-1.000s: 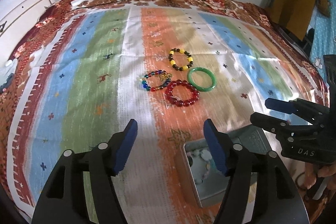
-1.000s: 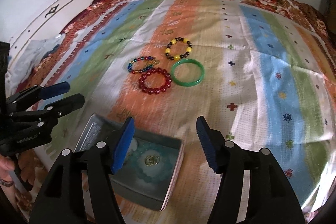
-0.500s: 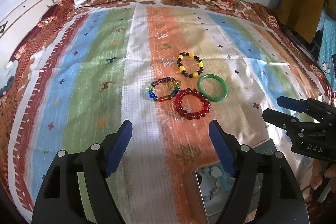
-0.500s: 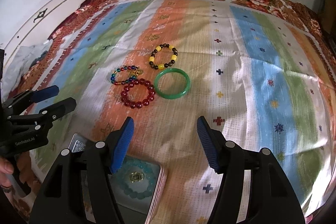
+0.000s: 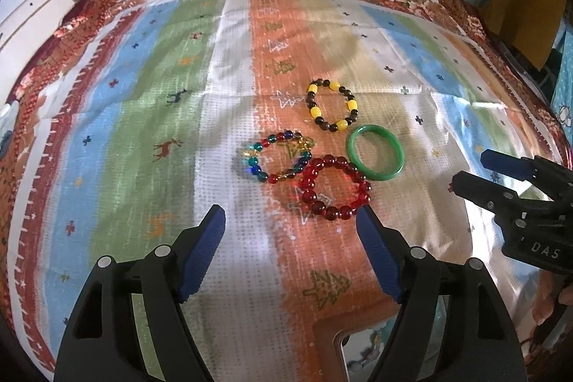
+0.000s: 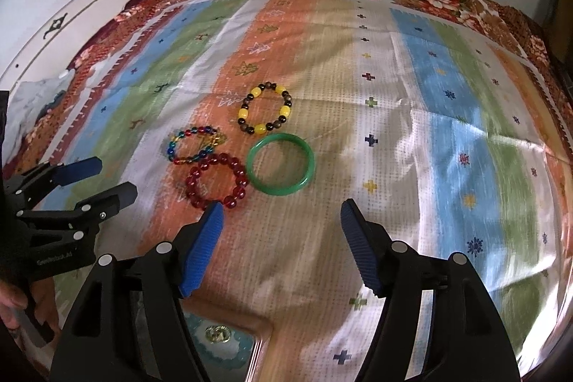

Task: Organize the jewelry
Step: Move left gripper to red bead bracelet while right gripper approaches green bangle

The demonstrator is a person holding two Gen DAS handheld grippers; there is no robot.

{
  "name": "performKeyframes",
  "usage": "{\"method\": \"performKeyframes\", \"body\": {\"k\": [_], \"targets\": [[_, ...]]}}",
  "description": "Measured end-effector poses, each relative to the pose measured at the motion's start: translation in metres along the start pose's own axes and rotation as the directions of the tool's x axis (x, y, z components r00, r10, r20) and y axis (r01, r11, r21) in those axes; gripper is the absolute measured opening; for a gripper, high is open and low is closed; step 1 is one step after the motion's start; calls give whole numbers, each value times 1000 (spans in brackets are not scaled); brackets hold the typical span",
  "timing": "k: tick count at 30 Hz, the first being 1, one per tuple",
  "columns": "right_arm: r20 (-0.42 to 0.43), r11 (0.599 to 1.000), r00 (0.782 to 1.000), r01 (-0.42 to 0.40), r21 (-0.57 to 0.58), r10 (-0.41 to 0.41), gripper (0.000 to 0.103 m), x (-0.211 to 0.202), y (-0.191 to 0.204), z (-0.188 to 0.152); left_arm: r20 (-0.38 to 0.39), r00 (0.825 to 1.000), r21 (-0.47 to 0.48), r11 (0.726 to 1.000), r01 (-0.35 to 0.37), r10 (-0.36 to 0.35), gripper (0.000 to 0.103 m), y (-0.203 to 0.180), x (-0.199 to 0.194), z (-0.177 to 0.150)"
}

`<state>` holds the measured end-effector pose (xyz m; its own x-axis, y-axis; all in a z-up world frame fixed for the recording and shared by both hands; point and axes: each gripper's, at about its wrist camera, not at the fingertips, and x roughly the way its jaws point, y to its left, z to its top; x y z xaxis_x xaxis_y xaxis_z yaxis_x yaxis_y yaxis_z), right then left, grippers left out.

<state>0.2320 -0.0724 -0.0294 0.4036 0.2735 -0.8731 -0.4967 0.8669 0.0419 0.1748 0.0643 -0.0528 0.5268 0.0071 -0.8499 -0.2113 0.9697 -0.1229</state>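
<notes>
1. The left gripper hangs over a striped cloth with its blue-padded jaws spread wide and nothing between them; it has opened further over the past second.
2. The right gripper is likewise spread wide and bare — its jaws have just been opening, and only cloth shows between the pads.
3. Four bracelets lie in a tight cluster on the orange and cream stripes, ahead of both grippers.
4. The red bead bracelet is the nearest piece; in the left wrist view it sits just beyond the tip of the right-hand pad, and in the right wrist view just beyond the left-hand pad.
5. The green bangle lies flat just beside the red one, on its right; the two look to be touching.
6. The multicoloured bead bracelet lies on the left of the cluster, against the red beads.
7. The yellow-and-dark bead bracelet lies farthest away, near the bangle's far edge.
8. An open tin sits at the bottom edge of both views, under the grippers — pale turquoise beads and a small gold-coloured piece show inside it.
9. Each gripper appears at the edge of the other's view, both held side by side.
</notes>
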Motion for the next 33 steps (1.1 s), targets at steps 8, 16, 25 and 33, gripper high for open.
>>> {"method": "performKeyframes", "body": {"k": [8, 16, 25, 33], "targets": [[-43, 999, 999, 15, 32, -13, 68, 26, -9, 14, -49, 999, -29, 999, 15, -16, 75, 3, 17, 7], [-82, 998, 997, 9, 55, -4, 68, 46, -13, 23, -117, 992, -57, 998, 37, -43, 75, 6, 40, 13], [-118, 998, 993, 31, 59, -24, 68, 67, -19, 30, -164, 986, -29, 999, 31, -35, 75, -2, 62, 18], [-144, 998, 989, 44, 54, -35, 68, 84, -21, 35, -175, 984, -18, 999, 27, -30, 75, -4, 71, 24]]}}
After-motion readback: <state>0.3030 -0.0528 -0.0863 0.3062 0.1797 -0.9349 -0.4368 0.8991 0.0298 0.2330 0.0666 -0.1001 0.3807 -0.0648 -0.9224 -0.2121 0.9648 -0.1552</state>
